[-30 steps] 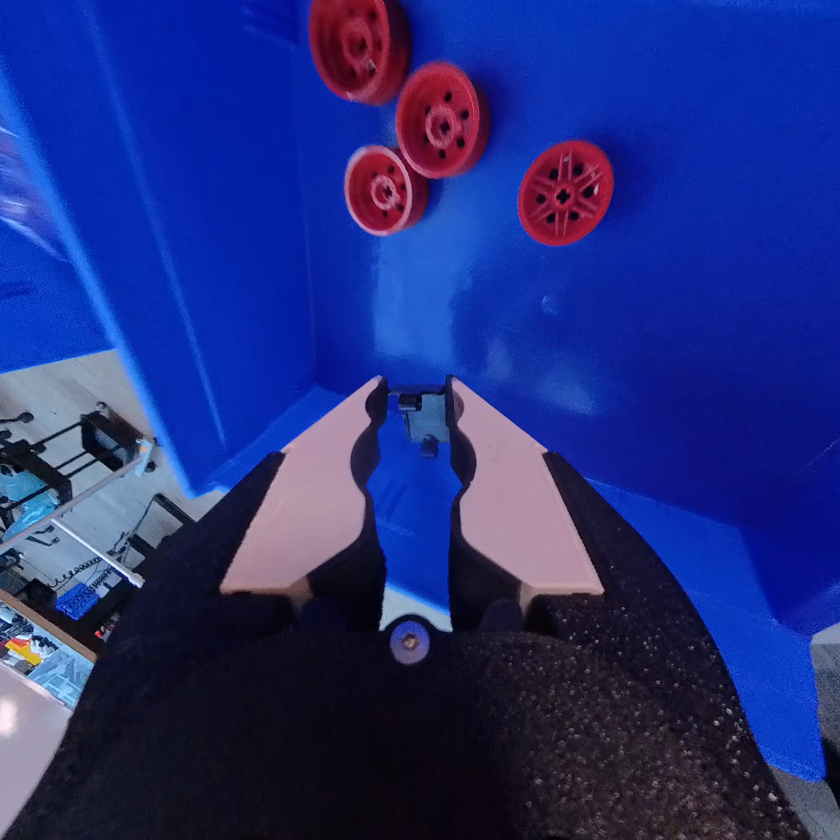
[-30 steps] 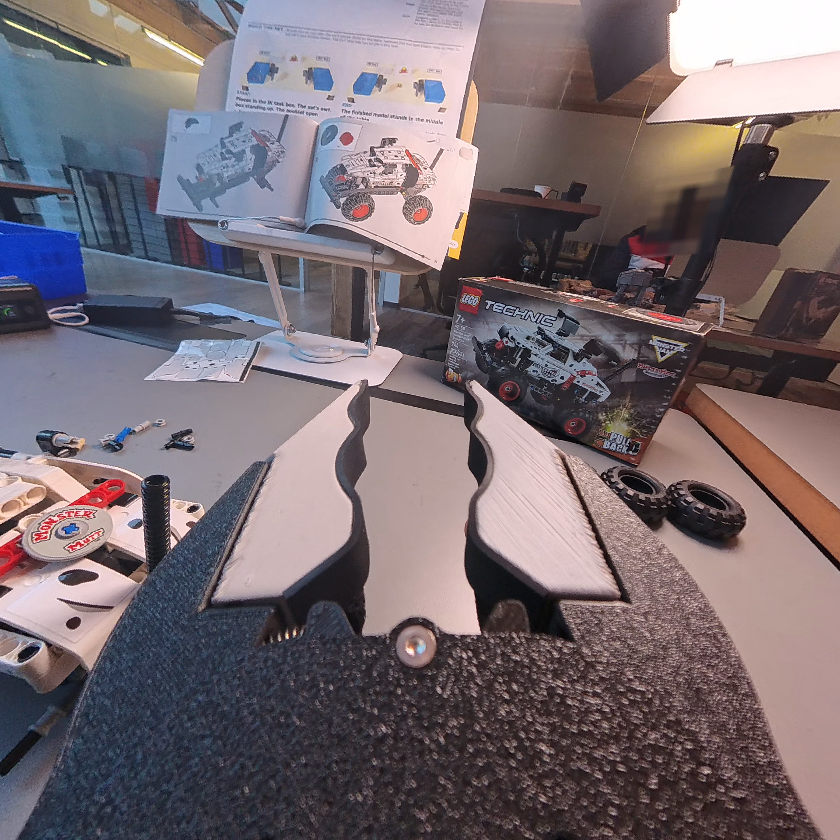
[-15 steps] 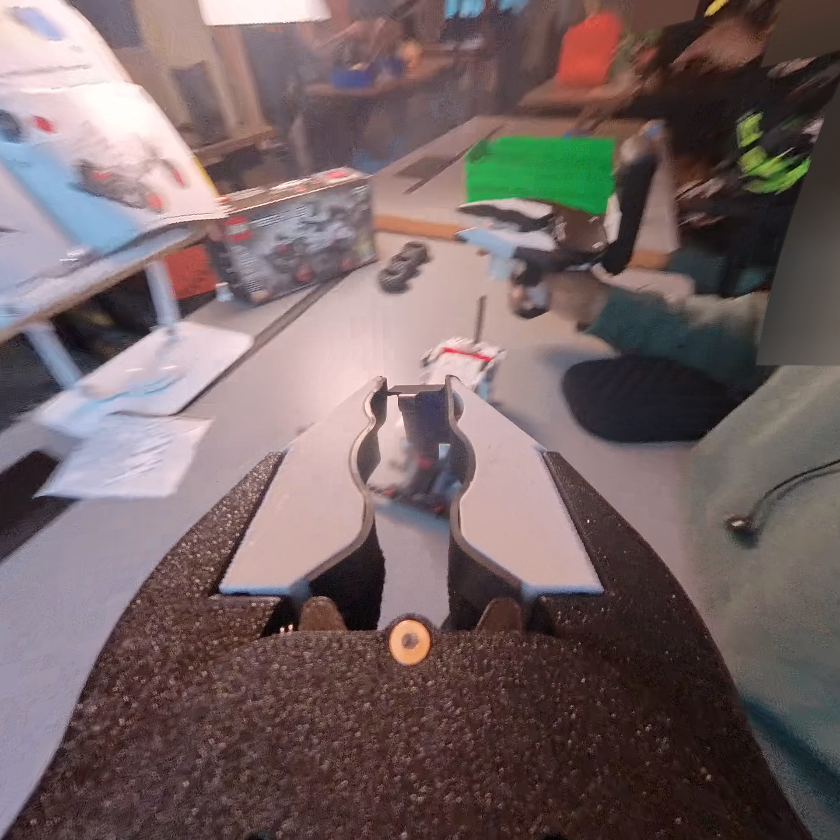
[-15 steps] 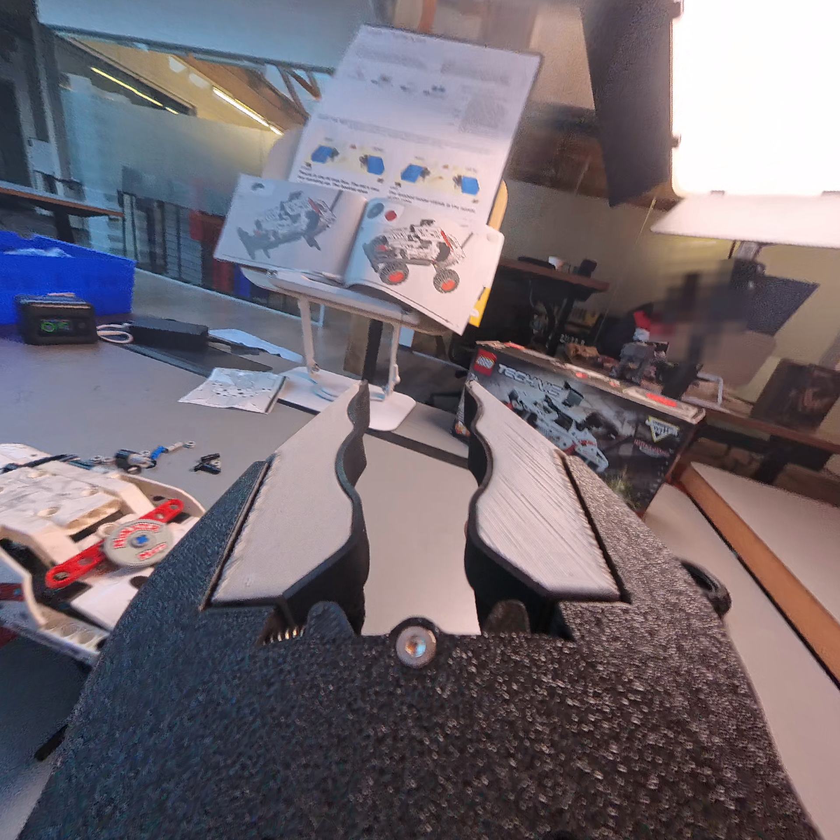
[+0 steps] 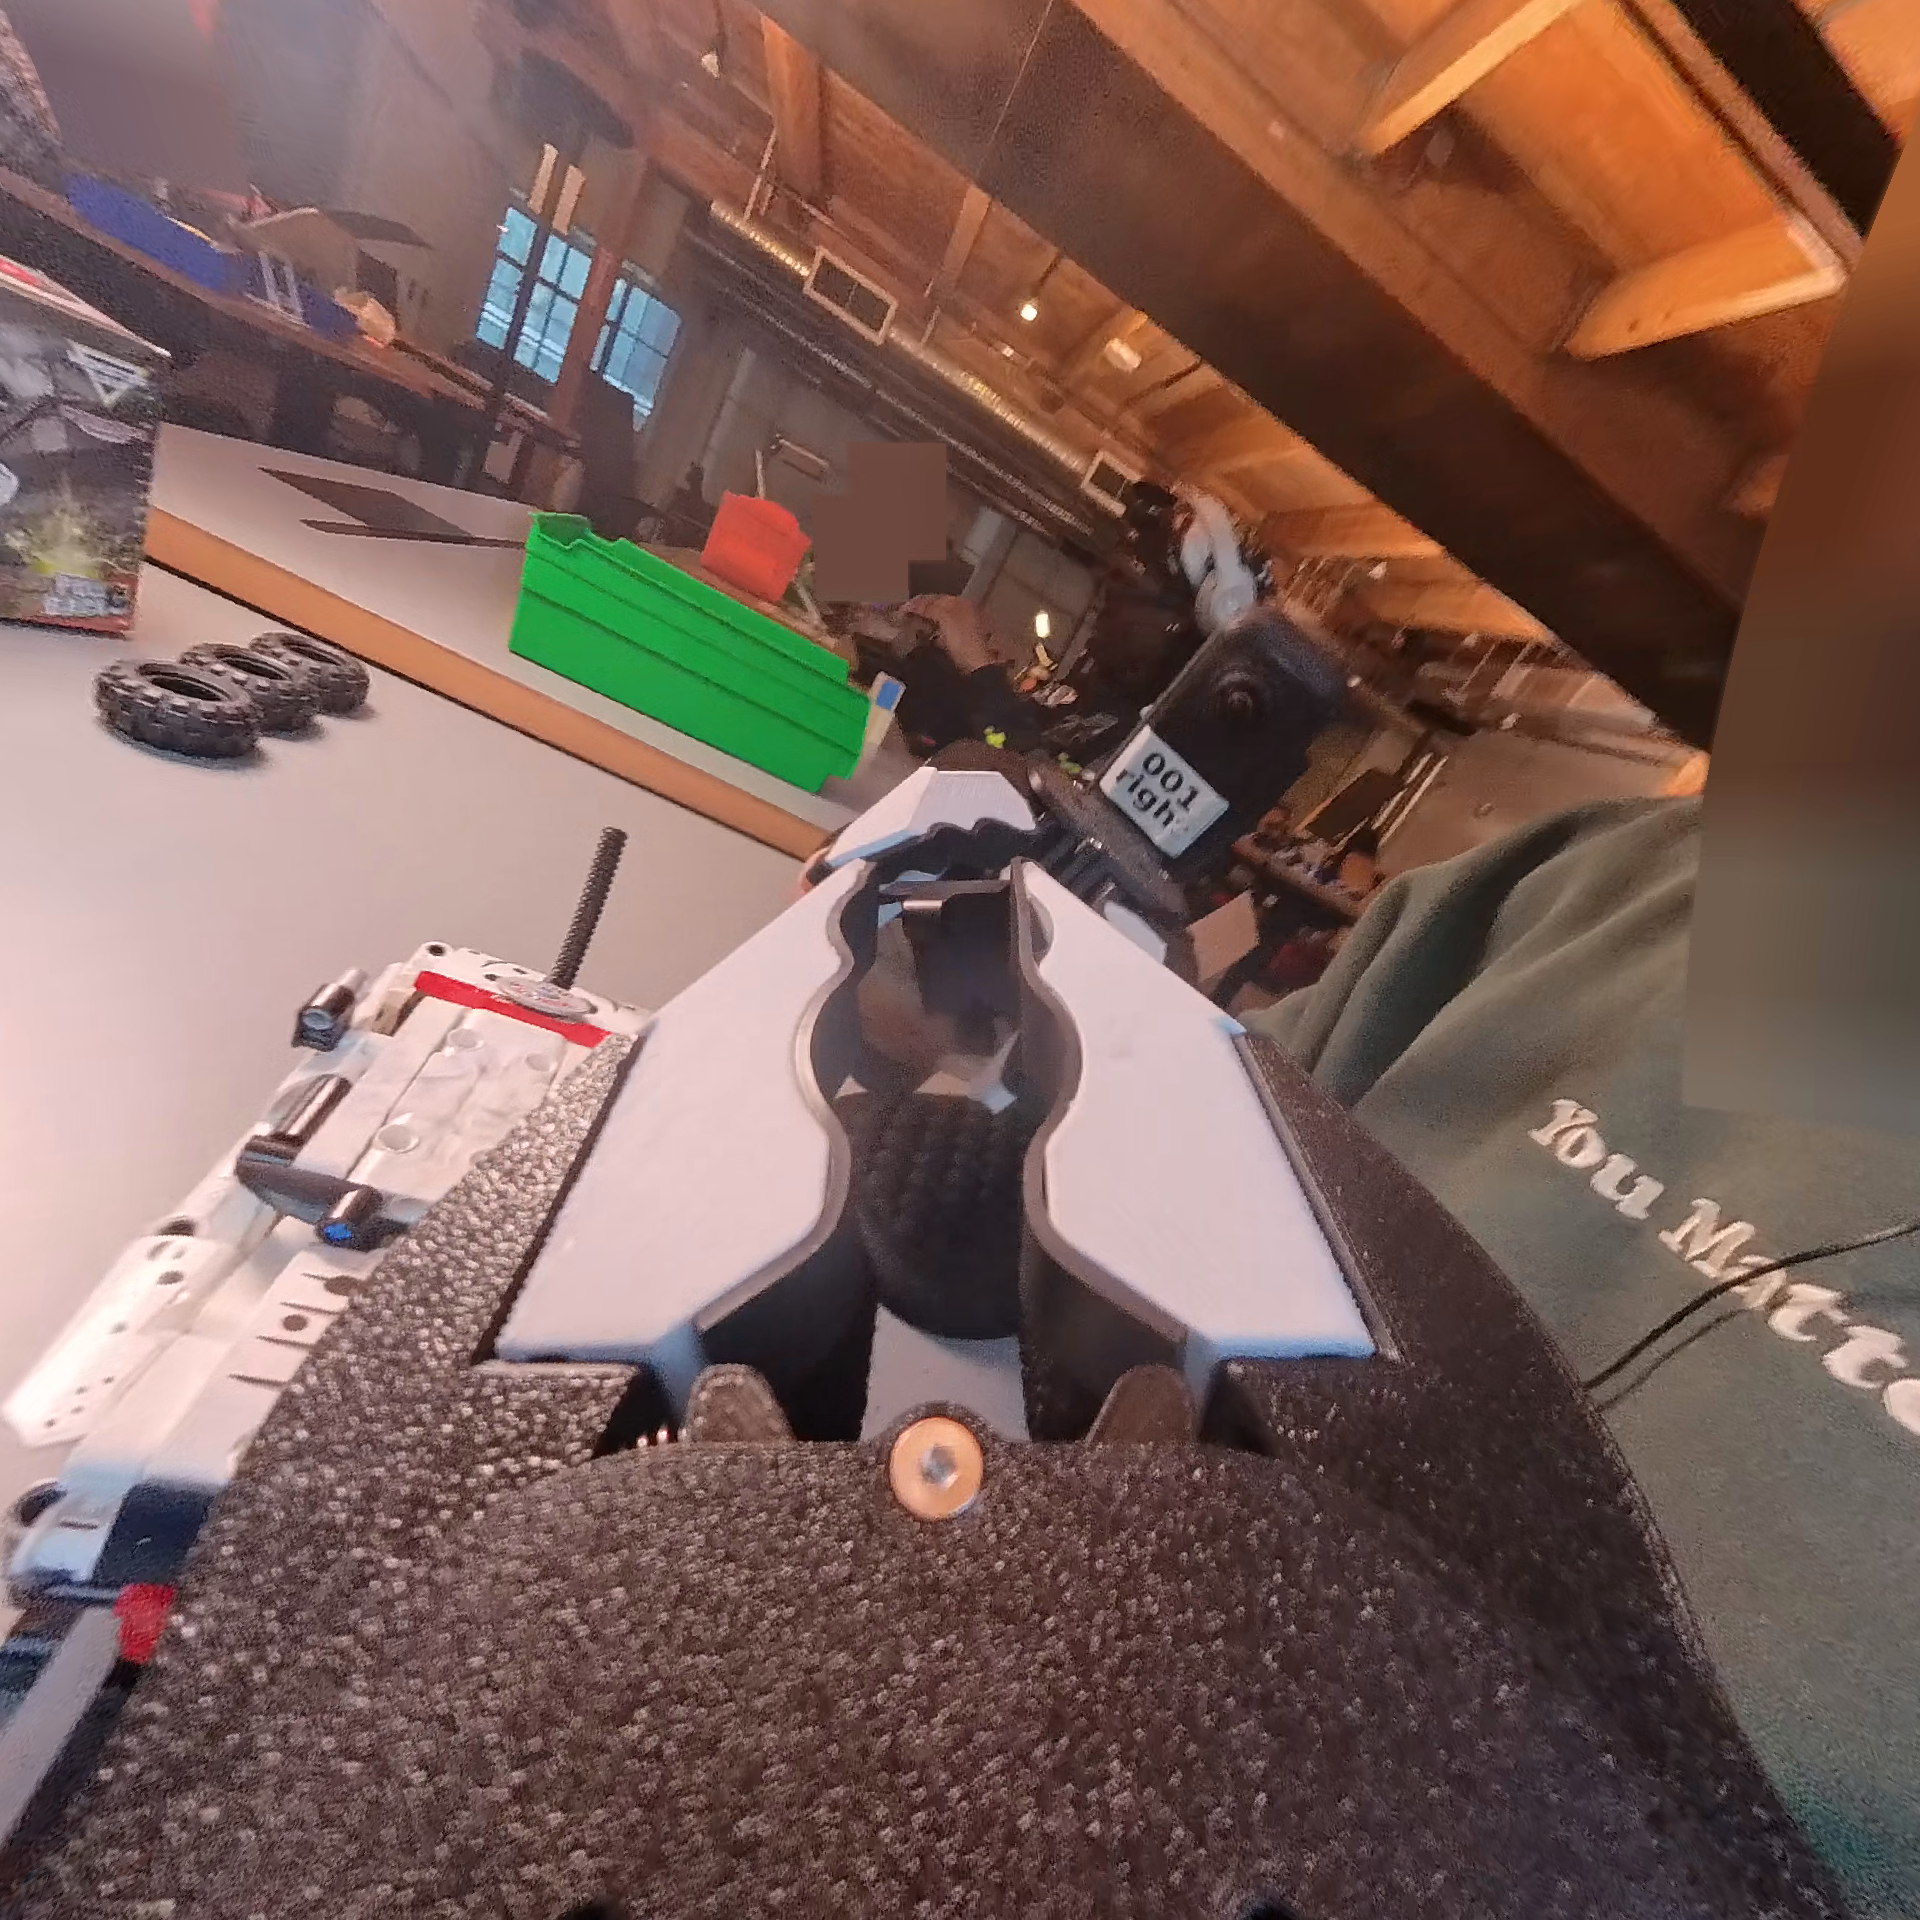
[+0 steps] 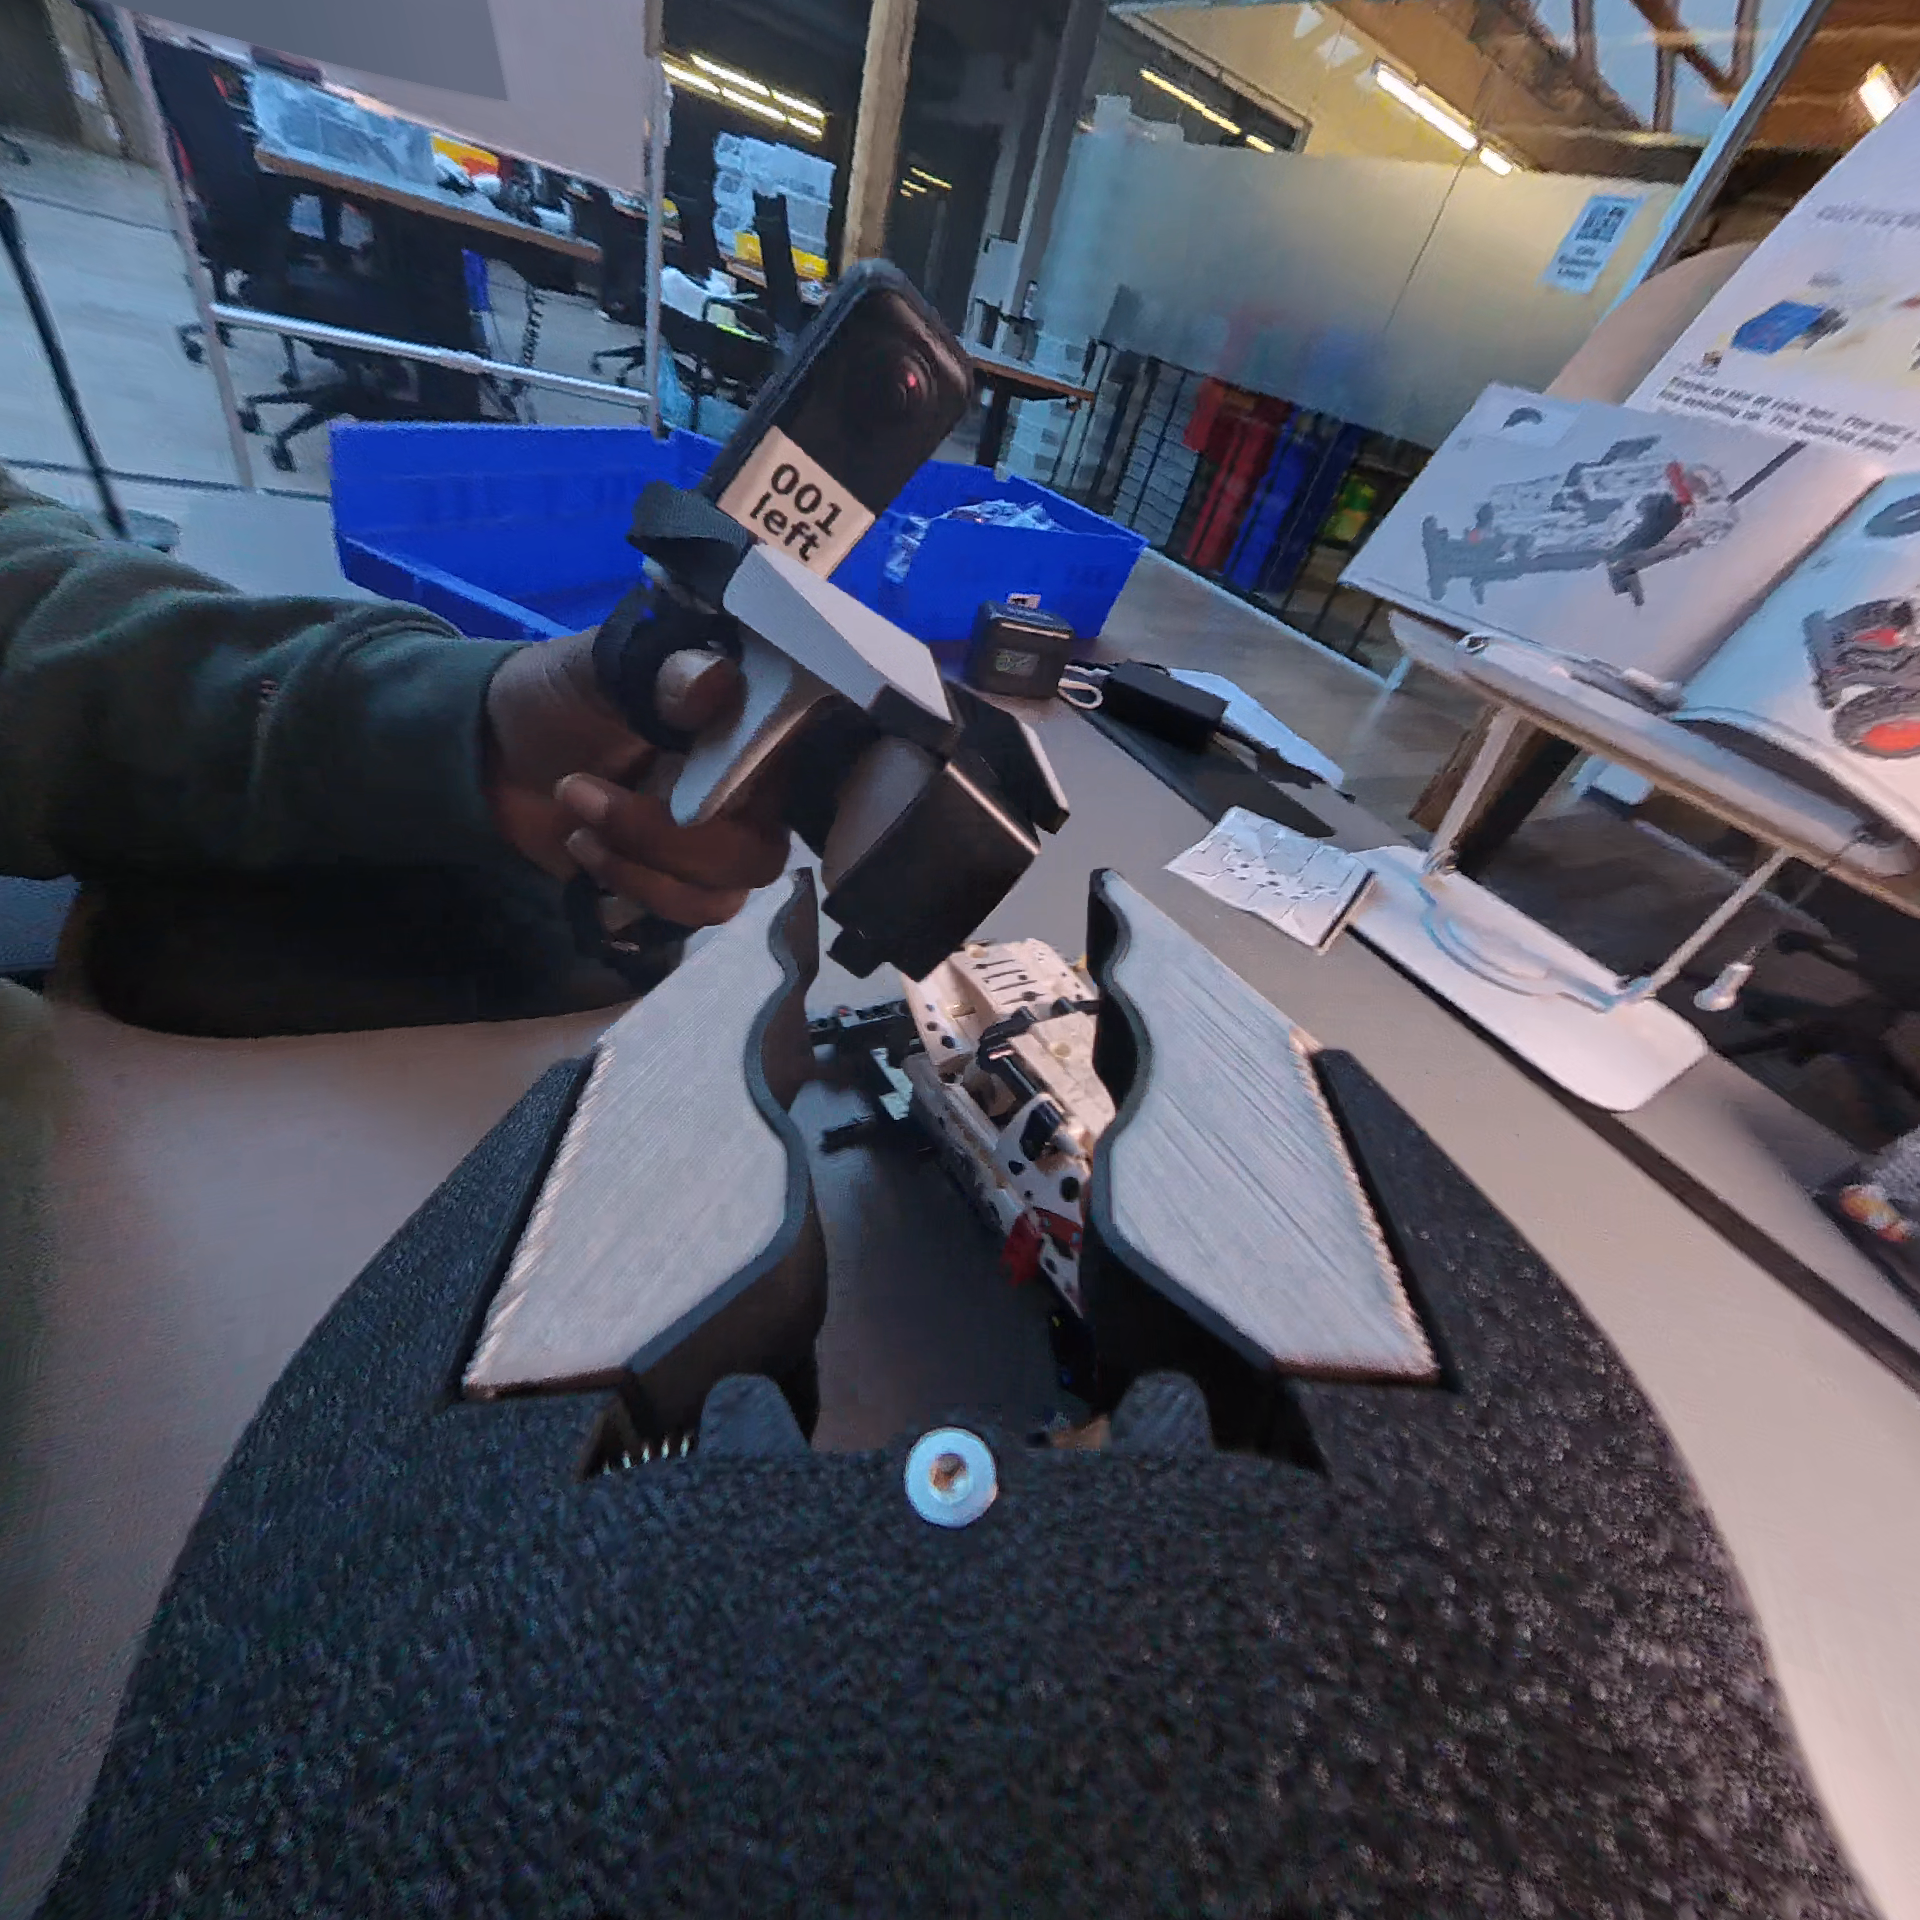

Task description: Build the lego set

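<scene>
On the grey worktop (image 6: 260,1195) lies the half-built white spotted Lego truck chassis (image 6: 1023,1081). Above it, the left gripper (image 5: 940,894) pinches a small black Lego piece (image 5: 951,961); the right gripper (image 6: 951,904) waits, jaws wide. Careful alignment before pressing looks wise.

A green bin (image 5: 665,655) sits on the neighbouring table at about ten o'clock in the left wrist view, with a red-orange container (image 5: 753,542) just behind it at eleven o'clock and blue-paned windows (image 5: 571,312) farther back along the wall. In the right wrist view a black power adapter (image 6: 1018,649) rests on the grey table (image 6: 312,1122) at twelve o'clock, a flat black power brick (image 6: 1148,701) just to its right. Office chairs (image 6: 312,343) stand by a long desk at ten o'clock, and coloured garments (image 6: 1278,488) hang at two o'clock.
</scene>
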The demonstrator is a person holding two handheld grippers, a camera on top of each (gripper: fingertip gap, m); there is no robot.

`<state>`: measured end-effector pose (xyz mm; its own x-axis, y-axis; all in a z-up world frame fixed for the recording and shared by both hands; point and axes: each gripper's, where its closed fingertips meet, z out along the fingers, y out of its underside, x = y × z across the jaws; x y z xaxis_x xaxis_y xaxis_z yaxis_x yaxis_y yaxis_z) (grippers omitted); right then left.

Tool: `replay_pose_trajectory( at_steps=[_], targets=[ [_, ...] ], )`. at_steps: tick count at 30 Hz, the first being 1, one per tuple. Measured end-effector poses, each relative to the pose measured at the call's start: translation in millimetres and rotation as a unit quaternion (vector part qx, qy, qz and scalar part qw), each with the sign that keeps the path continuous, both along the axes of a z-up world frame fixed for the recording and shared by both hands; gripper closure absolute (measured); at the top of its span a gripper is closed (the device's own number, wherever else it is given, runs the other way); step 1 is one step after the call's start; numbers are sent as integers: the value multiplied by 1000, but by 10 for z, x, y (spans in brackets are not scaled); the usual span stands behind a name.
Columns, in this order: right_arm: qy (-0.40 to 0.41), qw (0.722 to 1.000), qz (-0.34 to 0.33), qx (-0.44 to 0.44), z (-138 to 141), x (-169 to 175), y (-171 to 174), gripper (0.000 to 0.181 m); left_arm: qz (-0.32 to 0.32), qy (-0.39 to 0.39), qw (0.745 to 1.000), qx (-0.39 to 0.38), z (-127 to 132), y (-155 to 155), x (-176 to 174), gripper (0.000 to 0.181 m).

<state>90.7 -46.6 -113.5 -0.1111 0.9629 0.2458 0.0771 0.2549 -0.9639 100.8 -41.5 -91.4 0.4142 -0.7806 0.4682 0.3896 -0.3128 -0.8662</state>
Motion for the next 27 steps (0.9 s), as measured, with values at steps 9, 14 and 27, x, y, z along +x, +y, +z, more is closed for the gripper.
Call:
replay_pose_trajectory(
  at_steps=[9, 14, 27],
  targets=[
    [5, 997, 40, -68, -31, 45, -70, 156, 26, 112, 991, 70, -89, -100, -29, 158],
    [7, 1000, -4, 11, -102, 54, 26, 156, 35, 127, 990, 54, -210, -96, -181, 155],
    [77, 980, -109, 147, 17, -29, 194, 156, -36, -112, 986, -121, -168, 22, -147, 163]
  ],
)
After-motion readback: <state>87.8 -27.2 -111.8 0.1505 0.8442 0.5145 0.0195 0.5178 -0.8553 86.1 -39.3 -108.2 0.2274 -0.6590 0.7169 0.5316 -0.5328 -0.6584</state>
